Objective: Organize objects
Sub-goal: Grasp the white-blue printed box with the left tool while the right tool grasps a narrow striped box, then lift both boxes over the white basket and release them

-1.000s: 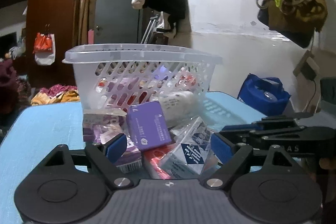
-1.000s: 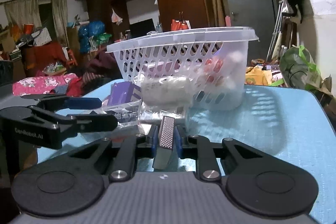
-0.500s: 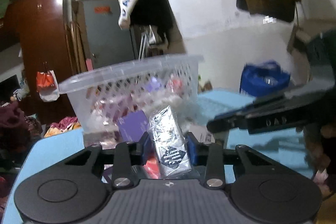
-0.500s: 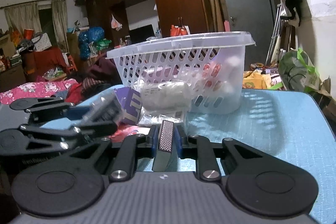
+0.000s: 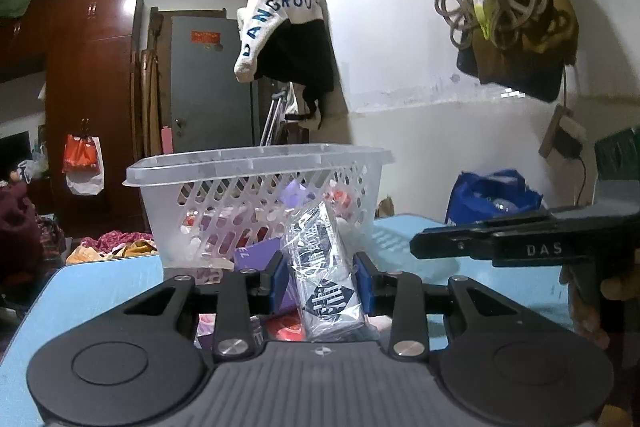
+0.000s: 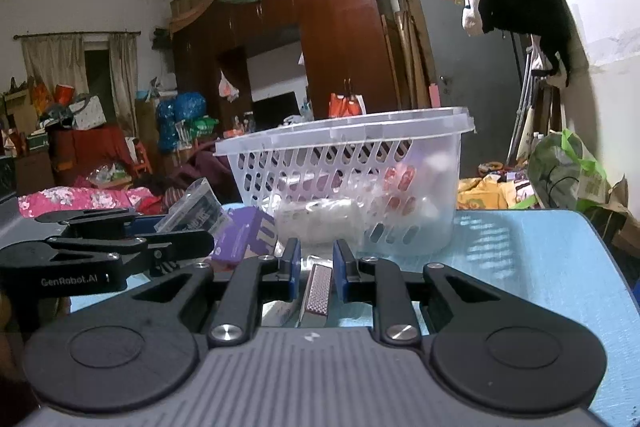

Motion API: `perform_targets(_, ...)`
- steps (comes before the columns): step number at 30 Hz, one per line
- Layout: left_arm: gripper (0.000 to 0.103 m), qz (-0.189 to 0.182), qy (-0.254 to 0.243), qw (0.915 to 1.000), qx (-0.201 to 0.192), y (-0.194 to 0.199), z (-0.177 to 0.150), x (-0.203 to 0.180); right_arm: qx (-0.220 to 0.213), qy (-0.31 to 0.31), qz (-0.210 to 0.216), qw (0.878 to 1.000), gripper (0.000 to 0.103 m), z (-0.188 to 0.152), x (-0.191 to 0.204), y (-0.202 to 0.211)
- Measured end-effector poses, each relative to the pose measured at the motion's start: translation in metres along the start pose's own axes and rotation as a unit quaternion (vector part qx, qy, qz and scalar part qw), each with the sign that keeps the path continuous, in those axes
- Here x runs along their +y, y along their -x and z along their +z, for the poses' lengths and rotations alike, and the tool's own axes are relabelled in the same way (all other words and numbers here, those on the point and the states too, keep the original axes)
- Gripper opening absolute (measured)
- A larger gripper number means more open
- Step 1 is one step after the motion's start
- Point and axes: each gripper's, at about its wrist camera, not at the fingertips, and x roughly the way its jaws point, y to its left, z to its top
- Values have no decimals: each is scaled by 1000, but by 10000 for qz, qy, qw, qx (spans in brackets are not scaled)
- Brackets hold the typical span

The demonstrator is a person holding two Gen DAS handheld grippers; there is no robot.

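My left gripper (image 5: pixel 322 281) is shut on a clear-wrapped packet with a dark label (image 5: pixel 324 275) and holds it above the blue table, in front of the white slotted basket (image 5: pixel 256 195). The packet also shows in the right wrist view (image 6: pixel 196 211). My right gripper (image 6: pixel 316 267) has parted its fingers; a small box with a striking strip (image 6: pixel 318 291) lies between them, no longer clamped. A purple box (image 6: pixel 248 239) and other packets lie before the basket (image 6: pixel 344 183), which holds several items.
The blue table (image 6: pixel 540 267) extends right of the basket. The right gripper's body (image 5: pixel 520 247) crosses the left wrist view at right. A red packet (image 5: pixel 286 327) lies under the left gripper. Clutter and a wardrobe stand beyond the table.
My left gripper closed on the wrapped packet and lifted it off the pile. My right gripper's fingers opened from the small box they had clamped.
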Motion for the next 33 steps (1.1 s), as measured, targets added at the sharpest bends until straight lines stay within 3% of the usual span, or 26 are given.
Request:
perform_targets(9, 39, 18, 327, 9990, -312, 12, 12, 16, -204, -200, 202, 9994, 20, 7, -6, 7)
perform_targets(15, 40, 111, 537, 9960, -702, 9, 67, 36, -595, 179, -12, 9981, 20, 58, 10, 6)
perform_targets(17, 39, 196, 574, 9962, -622, -9, 89, 42, -639, 367, -204, 9971, 20, 82, 12, -10)
perform_targets(21, 39, 319, 817, 9959, -205, -54, 114, 59, -285, 375, -439, 9979, 17, 107, 7, -48)
perform_targets(24, 39, 391, 912, 9951, -7, -70, 114, 67, -204, 393, -157, 9989, 17, 94, 12, -42)
perform_targets(26, 39, 397, 904, 9951, 22, -74, 112, 70, -138, 518, -320, 9980, 17, 85, 14, -37)
perform_targets(29, 39, 402, 992, 9942, 75, -78, 112, 72, 64, 206, -174, 9996, 17, 83, 4, -40)
perform_targets(32, 39, 380, 935, 9949, 4, -71, 109, 69, 543, 94, 216, 9982, 39, 64, 2, -36)
perform_targets(33, 39, 364, 914, 9951, -20, -68, 107, 69, 690, 132, 247, 9972, 53, 53, 4, -34)
